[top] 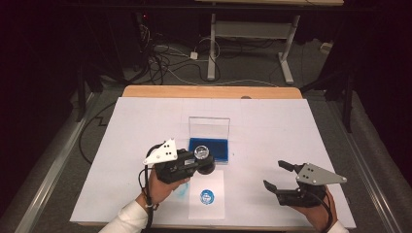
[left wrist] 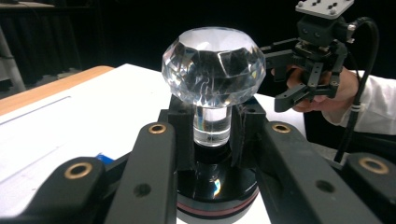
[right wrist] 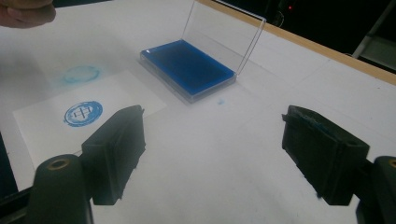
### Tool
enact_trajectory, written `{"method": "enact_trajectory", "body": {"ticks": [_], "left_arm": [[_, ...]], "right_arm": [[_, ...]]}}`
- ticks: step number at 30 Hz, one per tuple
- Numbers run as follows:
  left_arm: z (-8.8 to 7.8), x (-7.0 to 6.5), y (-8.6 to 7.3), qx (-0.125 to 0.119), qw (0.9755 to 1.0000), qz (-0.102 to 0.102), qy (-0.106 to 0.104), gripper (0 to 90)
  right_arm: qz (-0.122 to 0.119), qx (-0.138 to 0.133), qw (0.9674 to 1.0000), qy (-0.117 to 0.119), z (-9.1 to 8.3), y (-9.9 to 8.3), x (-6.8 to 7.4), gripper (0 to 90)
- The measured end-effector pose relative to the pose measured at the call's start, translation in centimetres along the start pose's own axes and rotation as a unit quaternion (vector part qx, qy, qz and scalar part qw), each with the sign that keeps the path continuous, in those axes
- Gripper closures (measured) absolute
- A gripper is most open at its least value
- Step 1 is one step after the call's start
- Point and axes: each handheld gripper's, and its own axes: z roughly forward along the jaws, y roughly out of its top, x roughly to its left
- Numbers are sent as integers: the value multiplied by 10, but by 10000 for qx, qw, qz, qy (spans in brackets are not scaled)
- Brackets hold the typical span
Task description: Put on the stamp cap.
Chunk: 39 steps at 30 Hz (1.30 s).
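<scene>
Stamp (top: 203, 156) sits clamped in the left gripper (top: 194, 165) in the high view, lifted between the open blue ink pad case (top: 209, 145) just behind it and the paper sheet (top: 207, 206) with a round blue print (top: 207, 197) in front; the right gripper (top: 277, 177) waits well apart, jaws spread and empty

Left gripper view: jaws shut on the stamp's (left wrist: 212, 93) clear neck, its axis upright, faceted crystal knob above, black base below

Right gripper view: open pads frame bare table, ink pad (right wrist: 187, 67) and print (right wrist: 83, 113) ahead; the left hand looks nearer both
</scene>
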Motion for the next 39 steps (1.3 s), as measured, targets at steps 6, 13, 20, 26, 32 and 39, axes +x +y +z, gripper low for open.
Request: {"method": "enact_trajectory", "body": {"ticks": [6,13,20,26,32,39], "left_arm": [[-9,8,1,-43,9998,-23,181,719],[-17,17,4,-63,9993,-14,378,719],[-23,24,5,-28,9986,27,531,719],[-28,29,4,17,9976,64,683,719],[-32,35,3,59,9964,69,846,719],[-36,42,0,126,9947,31,1018,718]], "right_arm": [[25,-22,10000,10,1,0,0,213],[-29,-37,9999,-92,-2,-1,-1,208],[-109,-68,9999,-114,-6,-1,-1,220],[-152,-96,9997,-143,-7,0,-1,220],[-167,-85,9997,-160,-7,0,-2,219],[-168,-68,9997,-142,-5,0,-3,219]]}}
